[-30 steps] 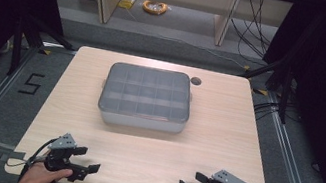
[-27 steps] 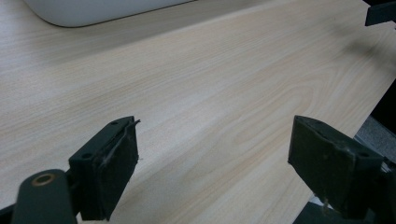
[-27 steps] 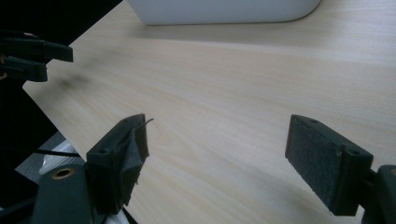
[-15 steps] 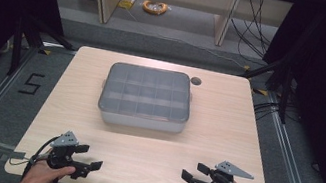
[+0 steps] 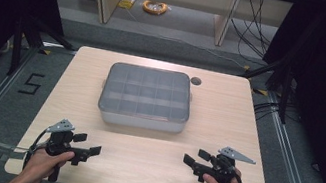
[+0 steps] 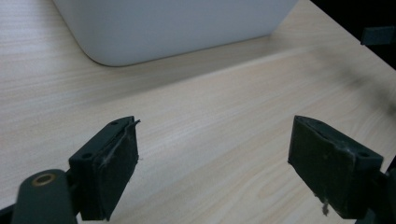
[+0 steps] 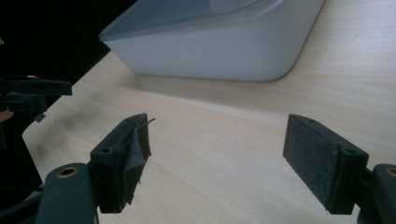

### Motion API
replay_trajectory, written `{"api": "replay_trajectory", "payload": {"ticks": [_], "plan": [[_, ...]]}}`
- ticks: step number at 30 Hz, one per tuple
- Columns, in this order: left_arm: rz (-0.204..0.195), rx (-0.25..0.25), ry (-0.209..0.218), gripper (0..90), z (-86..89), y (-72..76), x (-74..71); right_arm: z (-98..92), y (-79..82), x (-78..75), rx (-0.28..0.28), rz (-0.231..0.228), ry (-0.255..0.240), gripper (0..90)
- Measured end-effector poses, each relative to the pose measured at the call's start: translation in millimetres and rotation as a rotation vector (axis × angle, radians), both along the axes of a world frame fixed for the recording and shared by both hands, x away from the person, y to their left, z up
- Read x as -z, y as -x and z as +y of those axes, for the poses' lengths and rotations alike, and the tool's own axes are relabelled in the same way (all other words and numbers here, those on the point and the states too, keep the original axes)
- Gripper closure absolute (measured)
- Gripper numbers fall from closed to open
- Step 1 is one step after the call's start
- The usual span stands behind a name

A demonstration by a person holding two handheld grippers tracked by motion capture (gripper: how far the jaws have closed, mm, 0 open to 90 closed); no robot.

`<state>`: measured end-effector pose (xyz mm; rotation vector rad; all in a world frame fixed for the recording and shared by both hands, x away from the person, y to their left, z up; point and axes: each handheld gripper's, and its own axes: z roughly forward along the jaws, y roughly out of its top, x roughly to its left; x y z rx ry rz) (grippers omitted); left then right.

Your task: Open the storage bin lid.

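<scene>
A grey box with a translucent lid over several compartments (image 5: 146,96) lies in the middle of the light wooden table (image 5: 135,178). My left gripper (image 5: 88,143) hovers at the near left of the table, open, with nothing between its pads. At the near right my right gripper (image 5: 195,157) is open and empty too, pointing inward. In the left gripper view the jaws (image 6: 215,163) stand wide over bare wood, with the box's white wall (image 6: 177,28) ahead. In the right gripper view the jaws (image 7: 217,158) are spread wide below the box's corner (image 7: 219,42).
A round cable hole (image 5: 196,81) sits in the table behind the box's right corner. The other gripper (image 7: 28,93) appears at the left edge of the right gripper view. Dark frame posts and floor cables flank the table; shelving stands at the back.
Both hands have moved a little forward over the table toward the box, the right one more. Both pairs of jaws stay open and empty.
</scene>
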<state>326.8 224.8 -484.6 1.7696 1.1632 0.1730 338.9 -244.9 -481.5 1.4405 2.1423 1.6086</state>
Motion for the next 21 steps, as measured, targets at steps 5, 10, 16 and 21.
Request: {"api": "replay_trajectory", "payload": {"ticks": [5,10,16,21], "plan": [[-0.009,-0.036,0.016,15.3,2.6,-12.9,-5.4,1.5,-15.7,-6.8,0.003,0.008,-0.034,24.6],[-0.022,-0.045,0.031,15.5,4.3,-21.5,-11.5,5.3,-32.1,-9.6,0.005,-0.003,-0.024,24.8],[-0.017,-0.054,0.046,15.7,5.9,-29.2,-13.4,7.5,-50.3,-13.2,0.009,-0.014,-0.03,25.2],[-0.019,-0.052,0.043,15.9,4.9,-34.3,-14.9,8.3,-61.1,-17.5,0.017,-0.014,-0.025,25.5]]}}
